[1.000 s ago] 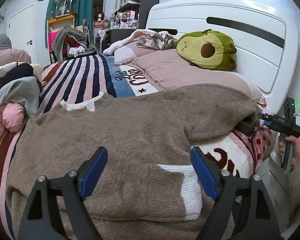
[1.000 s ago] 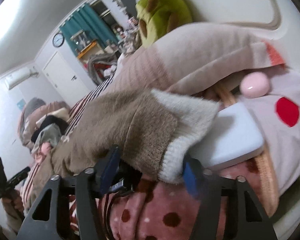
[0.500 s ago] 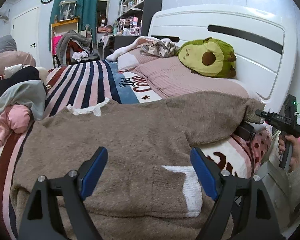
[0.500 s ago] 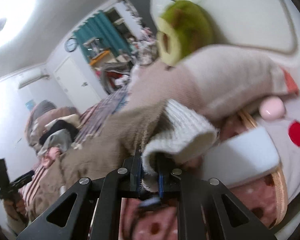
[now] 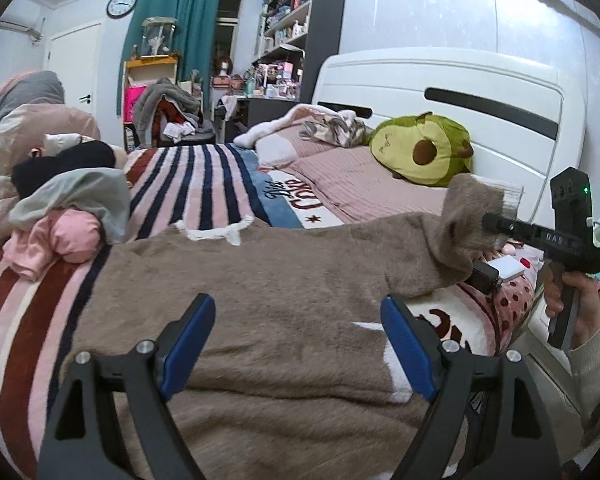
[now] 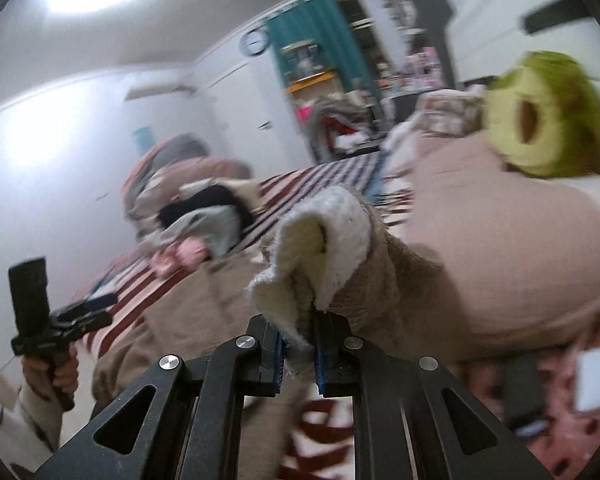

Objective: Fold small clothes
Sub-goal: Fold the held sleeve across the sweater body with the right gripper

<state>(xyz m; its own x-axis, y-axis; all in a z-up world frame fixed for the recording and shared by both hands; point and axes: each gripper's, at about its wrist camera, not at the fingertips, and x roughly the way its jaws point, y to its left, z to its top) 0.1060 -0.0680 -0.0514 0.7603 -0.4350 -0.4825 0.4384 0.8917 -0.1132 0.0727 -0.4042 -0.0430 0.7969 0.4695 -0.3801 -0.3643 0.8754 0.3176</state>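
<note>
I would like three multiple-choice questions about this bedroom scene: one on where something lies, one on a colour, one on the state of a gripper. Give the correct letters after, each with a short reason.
1. Where does the avocado plush toy lie?
A. on the pink pillow by the white headboard
B. on the floor
C. on the pile of clothes

2. What colour is the cuff of the brown sweater?
A. blue
B. cream white
C. red

3. What is the state of the right gripper?
A. wide open, above the bed
B. shut on nothing
C. shut on the cuff

Answers:
1 A: the toy rests on the pink pillow, against the headboard.
2 B: the right wrist view shows a pale cream cuff at the end of the brown sleeve.
3 C: the jaws stand close together with the cuff fabric between them, while the left gripper is open over the sweater.
</note>
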